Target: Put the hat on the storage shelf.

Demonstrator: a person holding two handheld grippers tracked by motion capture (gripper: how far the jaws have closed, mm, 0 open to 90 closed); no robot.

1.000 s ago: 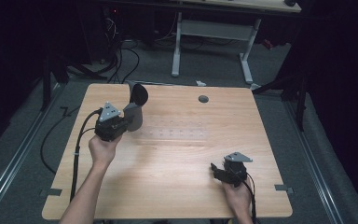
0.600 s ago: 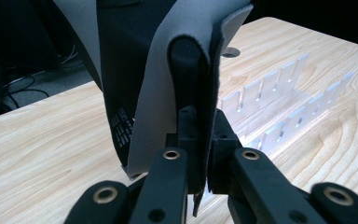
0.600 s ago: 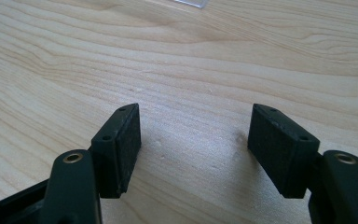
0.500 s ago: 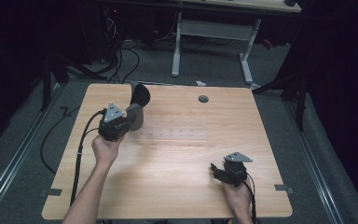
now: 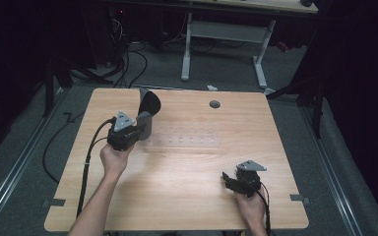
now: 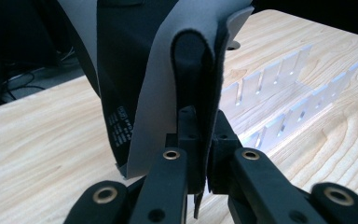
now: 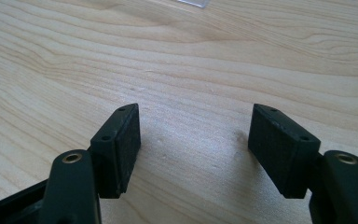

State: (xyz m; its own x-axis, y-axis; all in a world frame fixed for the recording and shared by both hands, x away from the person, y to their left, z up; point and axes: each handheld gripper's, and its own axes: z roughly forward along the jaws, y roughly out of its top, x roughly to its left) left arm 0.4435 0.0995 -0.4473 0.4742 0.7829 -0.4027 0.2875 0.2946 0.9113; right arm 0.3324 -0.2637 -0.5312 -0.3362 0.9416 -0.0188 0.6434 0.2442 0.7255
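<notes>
My left gripper (image 5: 140, 127) is shut on a soft sheet (image 5: 146, 112), grey on one side and black on the other, and holds it upright over the table's left half. In the left gripper view the folded sheet (image 6: 168, 79) is pinched between the pads of the left gripper (image 6: 204, 154) and rises above them. A clear slotted rack (image 5: 187, 140) lies flat on the wooden table just right of the sheet; its slots (image 6: 284, 93) show beyond the jaws. My right gripper (image 5: 230, 180) rests low near the table's front right, open, with bare wood between the pads of the right gripper (image 7: 193, 144).
The wooden table (image 5: 187, 196) has a round grey cable hole (image 5: 214, 104) near its far edge. A black cable (image 5: 86, 157) trails from the left gripper off the table's left side. Another desk frame (image 5: 224, 34) stands behind, and the floor around is dark.
The left gripper with the sheet has shifted slightly toward the middle of the table. The right gripper has stayed still.
</notes>
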